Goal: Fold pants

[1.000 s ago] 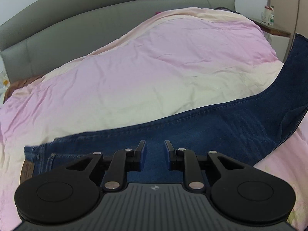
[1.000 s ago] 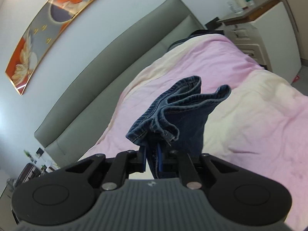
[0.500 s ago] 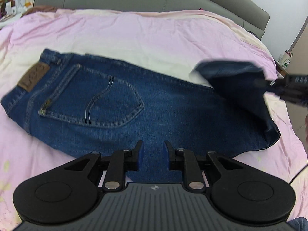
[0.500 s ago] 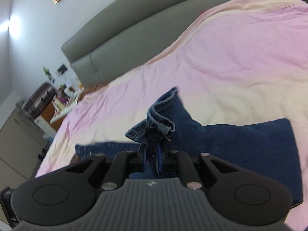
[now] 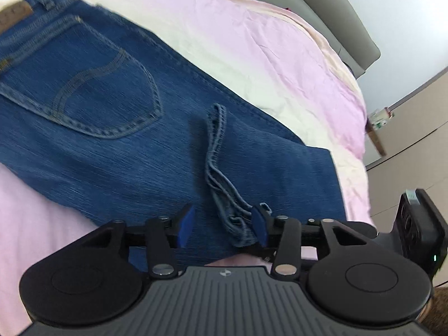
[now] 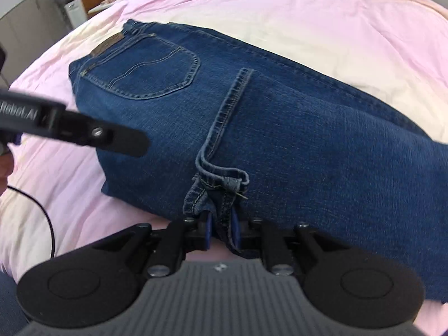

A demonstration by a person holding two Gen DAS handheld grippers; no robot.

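Observation:
Blue jeans (image 5: 117, 128) lie on the pink bed cover, back pocket up, with the leg end folded back over the thigh; they also show in the right wrist view (image 6: 308, 140). The leg hem (image 6: 224, 112) runs across the denim. My right gripper (image 6: 221, 231) is shut on the bunched hem corner at the near edge. My left gripper (image 5: 222, 225) is open, jaws wide apart, just above the same hem corner (image 5: 240, 226), with its right pad beside the cloth. The left gripper's body shows in the right wrist view (image 6: 70, 131).
The pink and cream bed cover (image 5: 266, 56) spreads around the jeans. A grey headboard (image 5: 336, 14) lies beyond. A bedside stand with bottles (image 6: 92, 2) is at the far left. A black cable (image 6: 42, 218) lies on the cover.
My right gripper carried the leg end over and down onto the thigh of the jeans. My left gripper opened wider and moved in close to the hem corner.

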